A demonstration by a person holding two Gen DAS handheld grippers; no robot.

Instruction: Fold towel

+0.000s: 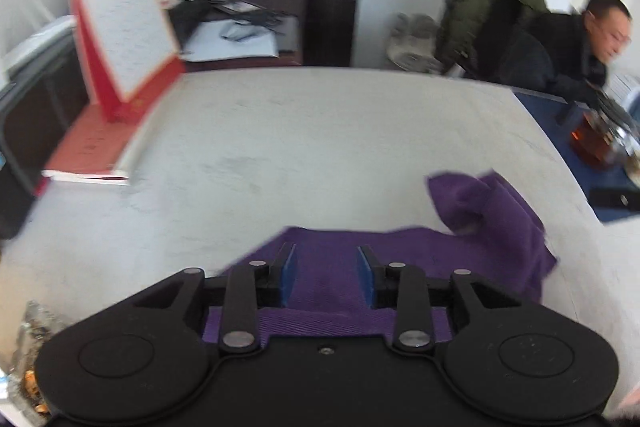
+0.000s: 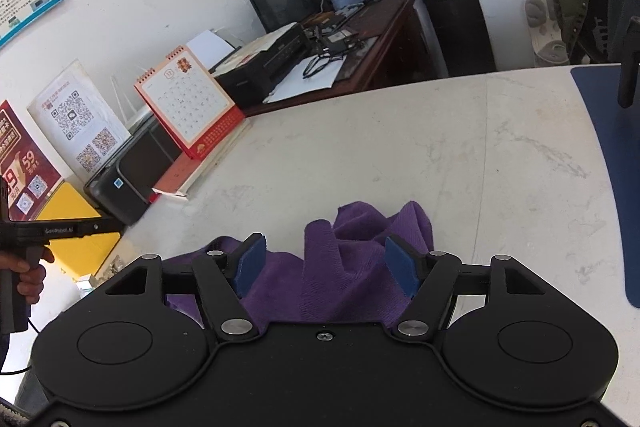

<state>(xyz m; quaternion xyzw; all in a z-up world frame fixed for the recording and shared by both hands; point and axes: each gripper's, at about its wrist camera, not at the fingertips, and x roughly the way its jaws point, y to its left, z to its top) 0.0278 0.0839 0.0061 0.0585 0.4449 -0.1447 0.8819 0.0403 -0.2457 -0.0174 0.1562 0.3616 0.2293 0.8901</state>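
Note:
A purple towel (image 1: pixel 440 251) lies rumpled on the pale marble table (image 1: pixel 280 147), near its front edge. Its right end is bunched up into a raised fold (image 1: pixel 472 199). My left gripper (image 1: pixel 326 277) is open, its blue pads spread over the towel's flat part, with nothing between them. In the right wrist view the same towel (image 2: pixel 360 267) is heaped in upright folds. My right gripper (image 2: pixel 326 265) is open and its jaws stand on either side of the heap without closing on it.
A red desk calendar (image 1: pixel 124 35) stands on a book at the table's left edge; it also shows in the right wrist view (image 2: pixel 188 103). A blue mat (image 2: pixel 616 163) covers the table's right side. A man in black (image 1: pixel 568 47) leans over it. The left handle (image 2: pixel 48 227) is at far left.

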